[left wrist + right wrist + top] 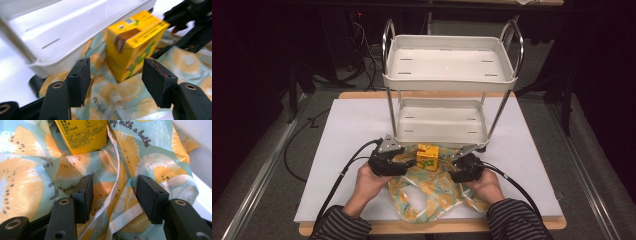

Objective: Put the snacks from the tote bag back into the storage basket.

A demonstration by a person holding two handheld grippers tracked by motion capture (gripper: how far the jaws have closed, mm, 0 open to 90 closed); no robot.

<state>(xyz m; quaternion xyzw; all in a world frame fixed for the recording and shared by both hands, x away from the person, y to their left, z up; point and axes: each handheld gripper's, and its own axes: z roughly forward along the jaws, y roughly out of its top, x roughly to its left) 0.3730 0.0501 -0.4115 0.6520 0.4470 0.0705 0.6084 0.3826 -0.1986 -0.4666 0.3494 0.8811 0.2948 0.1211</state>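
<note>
The yellow carton [428,157] is seen standing upright on the fruit-print cloth bag [432,192], which is spread on the white table top [347,145] just in front of the lower tray of the two-tier white rack [442,122]. In the high view the carton is placed between the two grippers, with the left gripper [404,159] just beside its left face and the right gripper [456,167] a little farther off on the other side, so the left is judged the nearer. In the left gripper view the carton [133,45] is found straight ahead of the jaws and slightly to their right, its long axis tilted in that picture because the camera is rolled; the rack's lower tray [75,27] is seen close behind it. The left gripper [116,75] is held wide apart and nothing is pressed by its pads; the carton stands beyond the tips, not between them. In the right gripper view the carton's lower part [82,135] is seen ahead and to the left, while the bag's fabric [155,157] and a pale strap [113,187] are spread under and between the jaws. The right gripper [113,197] is likewise spread wide, and the cloth is not pinched by it. Any grasp of the carton is judged to turn on a short forward reach.
</note>
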